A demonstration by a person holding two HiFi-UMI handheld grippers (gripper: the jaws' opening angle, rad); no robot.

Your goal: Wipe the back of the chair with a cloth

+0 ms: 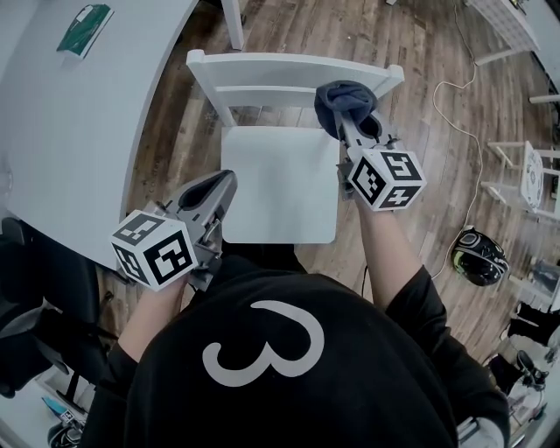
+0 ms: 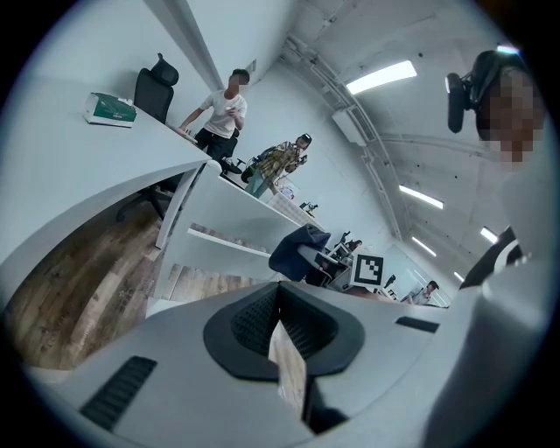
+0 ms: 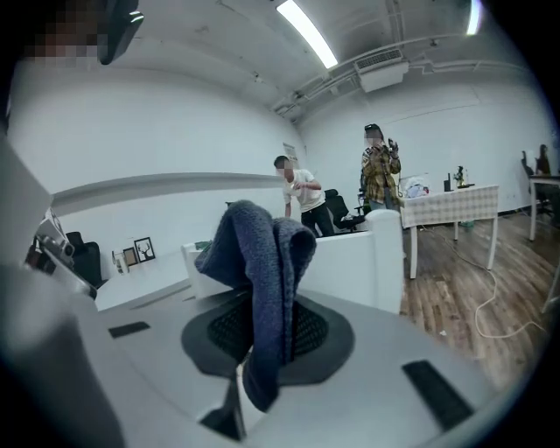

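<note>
- The right tongs (image 1: 357, 129) are clenched on a dark blue cloth (image 1: 343, 98). In the right gripper view it stands up from between the jaws in a folded bunch (image 3: 262, 262), so the pick-up step is done.
- The cloth is at the right end of the chair (image 1: 278, 184) back, lying over the top rail (image 1: 262, 63) close to the right post in the head view. I cannot tell whether it presses on the wood or hangs just above it.
- The left tongs (image 1: 220, 185) are clenched on nothing. The left gripper view shows the pads meeting with only floor behind them. They are held low by the seat's left edge, well apart from the cloth, and take no part in the wipe.
- The white back shows no streak, damp patch or dust line, so how much has been wiped cannot be read from it.
- My judgement is that the wipe is at its right-hand end. The length of the top rail toward the left post and the lower slat (image 1: 262, 90) beneath it remain to be covered.
- The bench (image 1: 87, 140) on the left, with a green book (image 1: 85, 26) on it, has no role here.
</note>
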